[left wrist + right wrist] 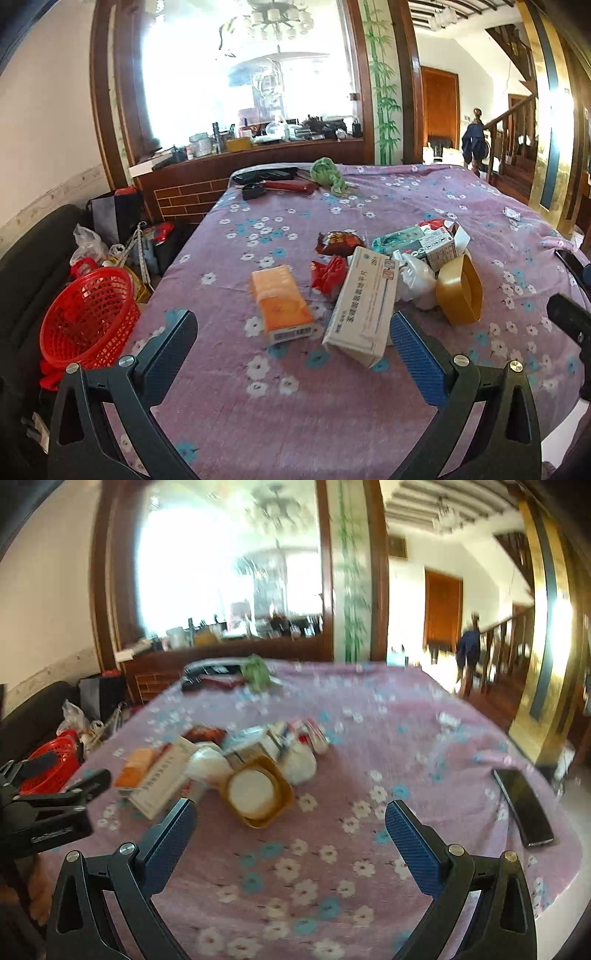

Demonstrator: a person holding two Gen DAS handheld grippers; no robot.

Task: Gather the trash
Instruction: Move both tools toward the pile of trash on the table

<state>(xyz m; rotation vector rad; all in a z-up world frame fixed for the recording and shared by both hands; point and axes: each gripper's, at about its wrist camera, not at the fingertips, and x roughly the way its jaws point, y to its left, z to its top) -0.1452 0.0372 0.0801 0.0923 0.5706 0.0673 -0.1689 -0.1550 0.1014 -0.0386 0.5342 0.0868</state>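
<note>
A heap of trash lies on the purple flowered tablecloth (258,424): an orange box (282,306), a white medicine box (364,306), red wrappers (328,273), a white bag (415,278), a gold tub (461,290) and small cartons (432,243). A red basket (90,314) stands off the table's left edge. My left gripper (291,339) is open and empty, just short of the boxes. My right gripper (290,823) is open and empty, just short of the gold tub (256,792). The right wrist view is blurred.
A black phone (522,808) lies at the table's right edge. A green cloth (327,173), a red tool and black items lie at the far end. Bags and clutter sit on the floor by the basket. A wooden counter stands behind the table.
</note>
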